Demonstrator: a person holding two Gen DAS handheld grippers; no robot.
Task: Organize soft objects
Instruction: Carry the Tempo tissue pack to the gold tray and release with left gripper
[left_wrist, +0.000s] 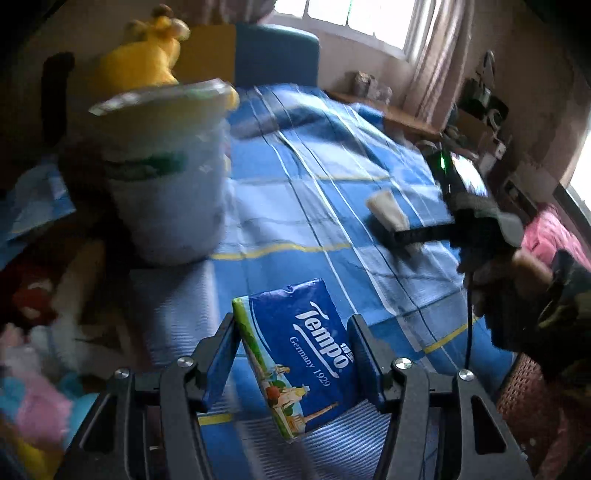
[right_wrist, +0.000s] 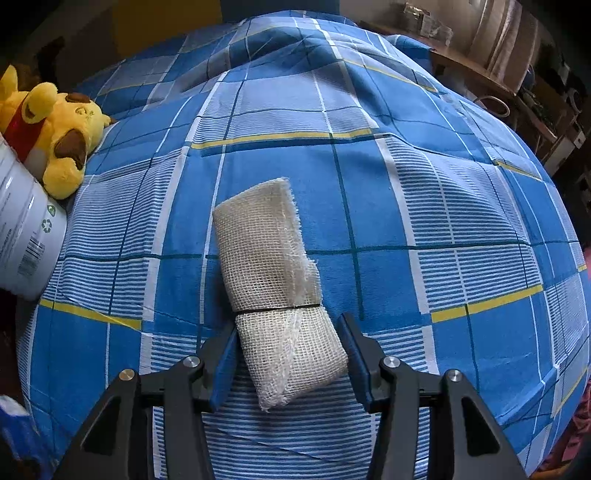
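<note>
My left tongs (left_wrist: 291, 354) clench a blue Tempo tissue packet (left_wrist: 306, 354) lifted over the blue plaid bed (right_wrist: 424, 206), my right tongs (right_wrist: 288, 354) grip a cream gauze roll (right_wrist: 273, 284) lying there, so neither is yet put away.

Blue plaid bedspread (right_wrist: 388, 192) bearing a gauze bundle (right_wrist: 273, 288), yellow plush toy (right_wrist: 62, 140) and white canister (right_wrist: 26, 236).
</note>
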